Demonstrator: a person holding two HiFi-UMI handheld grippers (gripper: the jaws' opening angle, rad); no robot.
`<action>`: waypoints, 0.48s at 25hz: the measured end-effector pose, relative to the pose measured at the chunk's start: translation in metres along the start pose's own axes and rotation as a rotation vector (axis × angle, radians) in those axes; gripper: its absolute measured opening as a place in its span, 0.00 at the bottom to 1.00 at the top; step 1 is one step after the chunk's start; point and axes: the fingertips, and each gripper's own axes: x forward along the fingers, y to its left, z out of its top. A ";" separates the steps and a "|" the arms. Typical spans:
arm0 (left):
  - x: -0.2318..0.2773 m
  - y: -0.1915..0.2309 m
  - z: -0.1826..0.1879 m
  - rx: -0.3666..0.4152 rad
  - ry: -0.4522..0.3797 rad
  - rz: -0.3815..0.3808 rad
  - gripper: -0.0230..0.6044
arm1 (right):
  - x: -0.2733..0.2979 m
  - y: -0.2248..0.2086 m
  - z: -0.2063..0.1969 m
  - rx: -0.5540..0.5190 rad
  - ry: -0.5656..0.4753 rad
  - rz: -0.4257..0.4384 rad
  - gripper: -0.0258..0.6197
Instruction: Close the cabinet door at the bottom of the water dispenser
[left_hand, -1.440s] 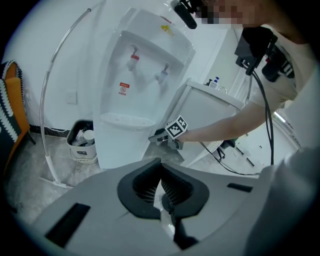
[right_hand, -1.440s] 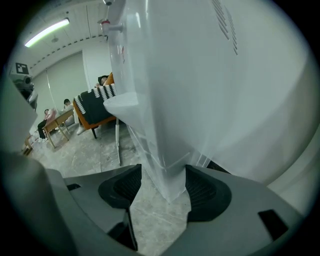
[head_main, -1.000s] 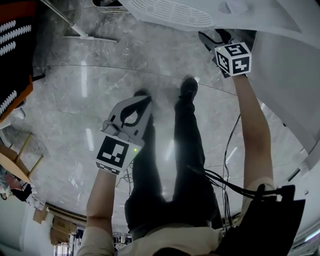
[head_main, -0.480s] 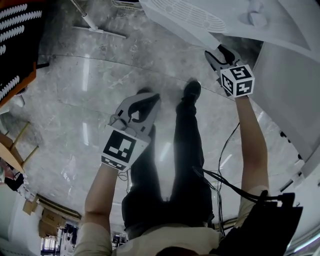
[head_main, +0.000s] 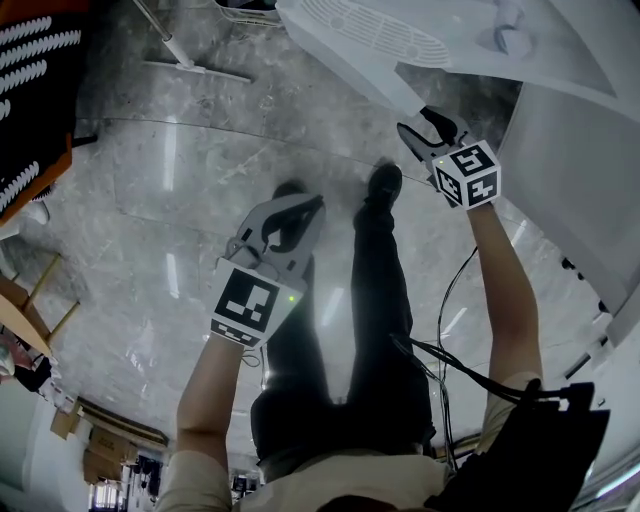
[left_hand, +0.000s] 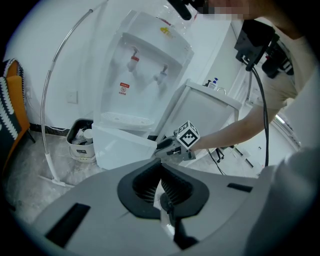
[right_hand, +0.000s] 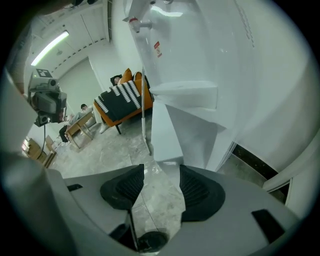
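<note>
Head view, upper right: right gripper (head_main: 422, 126), jaws apart, nothing clamped, tips near free edge of cabinet door (right_hand: 165, 127); contact unclear. Door ajar at base of water dispenser (left_hand: 145, 60), centre-left in left gripper view. Left gripper (head_main: 300, 212), mid-frame: jaws together, empty, over floor (head_main: 150, 200).

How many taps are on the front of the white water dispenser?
2: a red-topped tap at left and a pale-topped tap right of it, both above the white drip tray. None seems hidden.

Grey left gripper (head_main: 312, 206), right gripper (head_main: 421, 123); black trousers (head_main: 345, 380), beige shirt (head_main: 300, 482).
</note>
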 end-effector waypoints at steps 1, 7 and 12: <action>0.001 0.000 0.000 0.002 0.000 0.000 0.03 | 0.000 0.006 -0.001 -0.008 0.006 0.018 0.41; 0.009 0.003 0.011 0.030 -0.012 -0.003 0.03 | 0.002 0.040 -0.007 -0.023 0.018 0.084 0.41; 0.020 0.005 0.023 0.055 -0.035 0.005 0.03 | 0.006 0.061 -0.010 -0.051 0.028 0.128 0.41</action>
